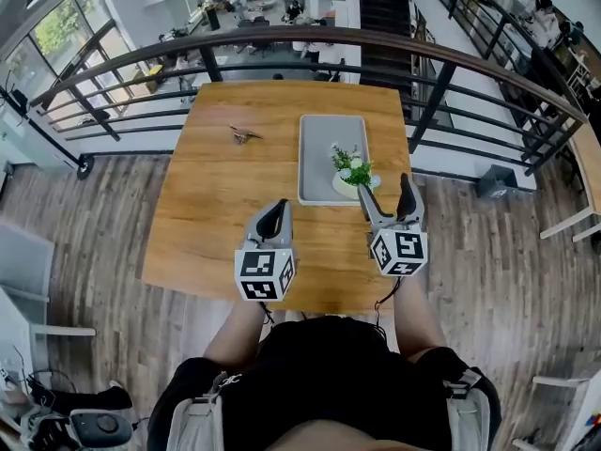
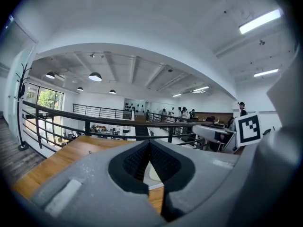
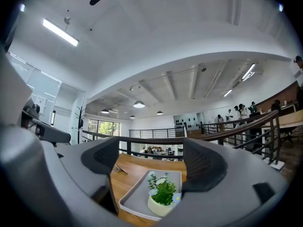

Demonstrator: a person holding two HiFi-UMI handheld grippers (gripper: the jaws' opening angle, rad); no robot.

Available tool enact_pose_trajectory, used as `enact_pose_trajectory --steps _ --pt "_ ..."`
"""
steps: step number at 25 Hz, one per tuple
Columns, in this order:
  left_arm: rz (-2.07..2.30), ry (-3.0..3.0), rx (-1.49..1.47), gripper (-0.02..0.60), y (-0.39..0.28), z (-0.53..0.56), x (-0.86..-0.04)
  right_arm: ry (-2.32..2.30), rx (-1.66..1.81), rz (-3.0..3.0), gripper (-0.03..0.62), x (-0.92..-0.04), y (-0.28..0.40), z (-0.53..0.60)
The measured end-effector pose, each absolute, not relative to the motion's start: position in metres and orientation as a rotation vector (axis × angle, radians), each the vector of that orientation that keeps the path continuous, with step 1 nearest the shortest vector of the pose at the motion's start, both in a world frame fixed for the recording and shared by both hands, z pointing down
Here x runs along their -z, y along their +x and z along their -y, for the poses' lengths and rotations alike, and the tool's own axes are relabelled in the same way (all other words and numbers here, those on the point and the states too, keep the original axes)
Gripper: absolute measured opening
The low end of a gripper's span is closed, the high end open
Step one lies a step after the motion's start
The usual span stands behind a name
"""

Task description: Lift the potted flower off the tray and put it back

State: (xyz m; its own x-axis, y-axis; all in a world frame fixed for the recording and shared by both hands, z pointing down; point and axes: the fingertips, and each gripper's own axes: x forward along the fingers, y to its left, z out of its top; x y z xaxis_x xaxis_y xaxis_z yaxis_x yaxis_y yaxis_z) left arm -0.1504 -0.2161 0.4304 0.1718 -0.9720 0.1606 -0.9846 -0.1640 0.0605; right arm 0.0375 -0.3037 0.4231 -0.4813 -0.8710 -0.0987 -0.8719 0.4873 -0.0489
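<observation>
The potted flower [image 1: 353, 170], green leaves with small white and blue blooms in a pale pot, stands in the near right corner of the grey tray [image 1: 322, 144] on the wooden table. My right gripper [image 1: 384, 190] is just short of it, open, its pads apart and not touching the pot. In the right gripper view the flower [image 3: 163, 196] sits low between the jaws of that gripper [image 3: 150, 157], on the tray [image 3: 136, 197]. My left gripper [image 1: 275, 217] hovers over the table to the left of the tray, shut and empty; in its own view the left gripper [image 2: 149, 145] has its pads meeting at the tip.
A small brown object [image 1: 246, 135] lies on the table [image 1: 216, 205] left of the tray. A dark metal railing [image 1: 310, 38] curves past the table's far and right sides. The right gripper's marker cube [image 2: 248, 128] shows in the left gripper view.
</observation>
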Motion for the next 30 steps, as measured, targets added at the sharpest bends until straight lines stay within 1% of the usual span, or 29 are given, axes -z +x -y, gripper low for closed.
enact_pose_trajectory --steps 2,4,12,20,25,30 --pt "1.934 2.273 -0.134 0.015 -0.153 0.217 -0.433 -1.553 -0.005 -2.639 0.424 -0.435 0.038 0.312" --pt "1.941 2.265 -0.142 0.015 -0.155 0.218 -0.435 -1.580 -0.022 -2.664 0.436 -0.447 0.039 0.318" --pt "1.967 2.231 -0.169 0.015 -0.154 0.223 -0.442 -1.616 -0.018 -2.731 0.434 -0.501 0.046 0.332" --pt "1.995 2.187 -0.216 0.015 -0.154 0.229 -0.452 -1.652 0.182 -2.798 0.434 -0.570 0.054 0.356" --pt "2.020 2.150 -0.241 0.015 -0.158 0.229 -0.458 -1.694 0.158 -2.864 0.434 -0.606 0.055 0.370" --pt "2.051 2.102 -0.252 0.015 -0.163 0.232 -0.466 -1.668 0.216 -2.921 0.434 -0.633 0.053 0.383"
